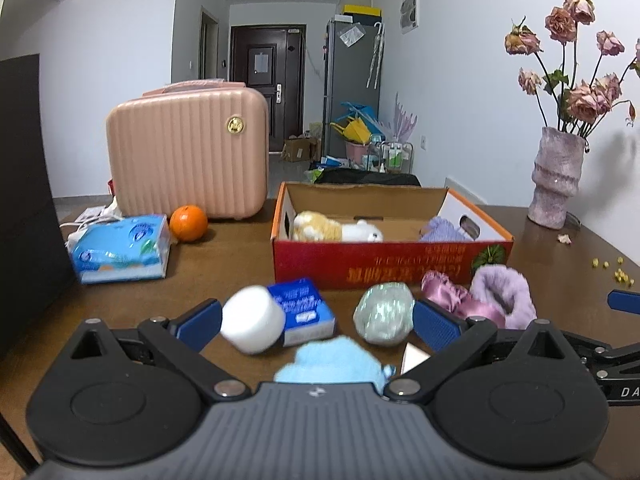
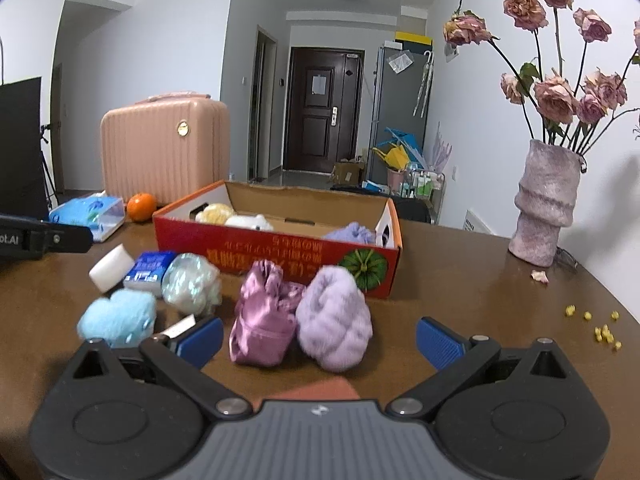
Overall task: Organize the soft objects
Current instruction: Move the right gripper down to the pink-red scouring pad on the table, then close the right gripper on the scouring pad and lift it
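Note:
A red cardboard box (image 1: 394,266) (image 2: 276,250) sits mid-table, holding a yellow plush (image 1: 316,226), a white plush (image 1: 366,232) and a lilac soft thing (image 1: 444,229). In front of it lie a pale green shiny bundle (image 1: 385,312) (image 2: 192,282), a pink satin pouch (image 2: 262,316), a lilac fluffy item (image 2: 334,318) and a light blue plush (image 1: 332,362) (image 2: 116,316). My left gripper (image 1: 318,322) is open above the blue plush. My right gripper (image 2: 320,338) is open, with the pouch and the lilac fluffy item between its fingers, untouched.
A white jar (image 1: 253,319) and a blue-white small box (image 1: 304,310) lie left of the green bundle. A tissue pack (image 1: 122,248), an orange (image 1: 188,223) and a pink case (image 1: 188,152) stand at the back left. A vase of dried roses (image 2: 546,208) stands right.

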